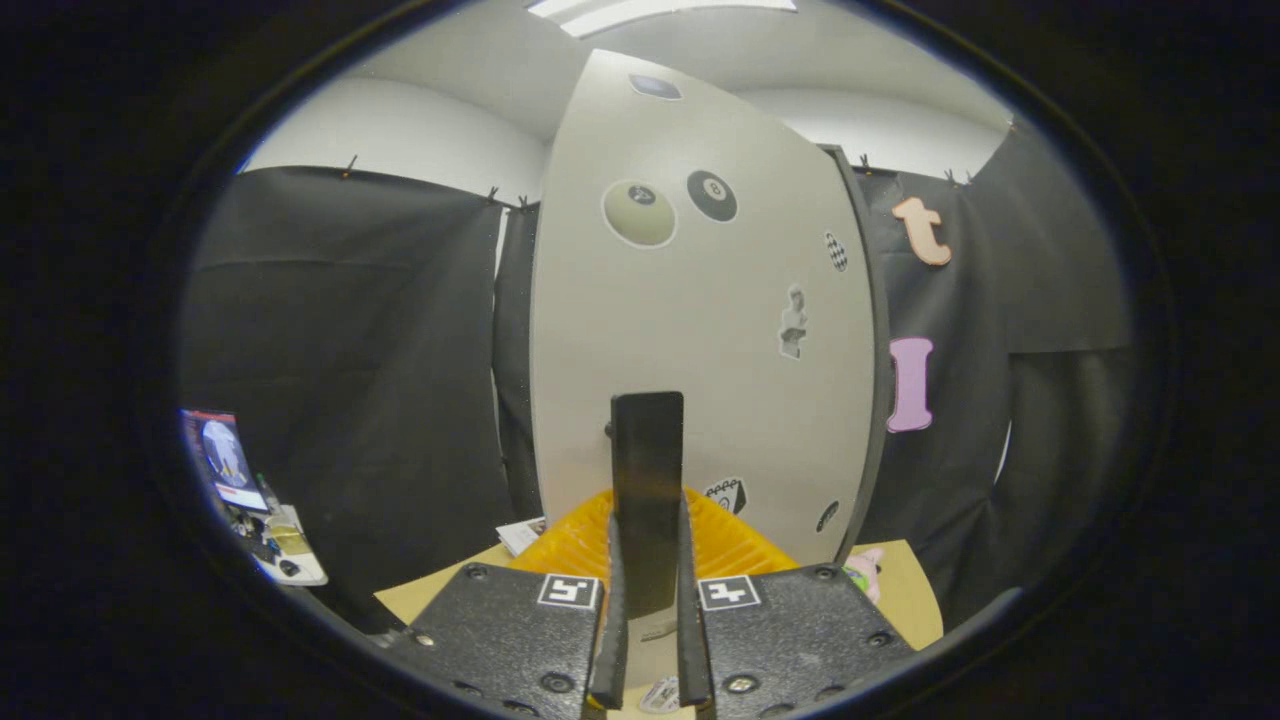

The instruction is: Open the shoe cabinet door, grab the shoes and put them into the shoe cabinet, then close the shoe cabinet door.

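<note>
I have the gripper (648,640) drawn narrow, both fingers (610,640) pressed against the sides of a dark upright handle (648,490) that stands between them and rises just ahead of the tips. The handle's long axis runs vertical, in line with the fingers' slot, and it seems fixed to the pale cabinet door (690,330), which fills the space straight beyond the fingers and carries several stickers. I cannot tell from here whether the door is ajar or flush, nor which edge is hinged, though the dark frame along its right edge hints at the cabinet body there. An orange basket-like thing (720,535) sits low behind the handle on a tan table (910,590). I see no shoes to speak of. My next move, I judge, depends on swinging the door by that handle.
</note>
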Available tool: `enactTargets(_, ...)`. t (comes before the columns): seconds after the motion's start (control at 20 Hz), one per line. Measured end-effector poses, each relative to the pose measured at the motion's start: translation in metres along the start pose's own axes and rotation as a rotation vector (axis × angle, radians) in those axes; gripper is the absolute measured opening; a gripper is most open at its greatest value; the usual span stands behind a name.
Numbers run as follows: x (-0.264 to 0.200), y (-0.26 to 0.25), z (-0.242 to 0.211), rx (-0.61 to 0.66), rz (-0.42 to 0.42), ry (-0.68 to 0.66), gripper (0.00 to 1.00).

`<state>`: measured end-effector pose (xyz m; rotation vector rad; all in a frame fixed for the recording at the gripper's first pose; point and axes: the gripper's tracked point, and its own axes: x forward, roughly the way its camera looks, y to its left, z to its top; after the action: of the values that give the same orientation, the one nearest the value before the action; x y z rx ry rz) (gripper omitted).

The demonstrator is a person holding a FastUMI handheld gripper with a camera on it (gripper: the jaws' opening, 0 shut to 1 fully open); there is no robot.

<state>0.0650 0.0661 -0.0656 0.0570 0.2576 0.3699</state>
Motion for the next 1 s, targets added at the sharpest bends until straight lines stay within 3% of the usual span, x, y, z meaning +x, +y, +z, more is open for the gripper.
enactTargets(0.45,-0.025,-0.033,0.004,-0.024,-0.065,-0.036,0.23)
enactTargets(0.7,-0.043,-0.073,0.008,-0.044,-0.172,-0.065,0.22)
enactTargets(0.85,-0.053,-0.130,0.012,-0.044,-0.276,-0.082,0.21)
enactTargets(1.0,-0.060,-0.160,0.009,-0.009,-0.239,-0.075,0.14)
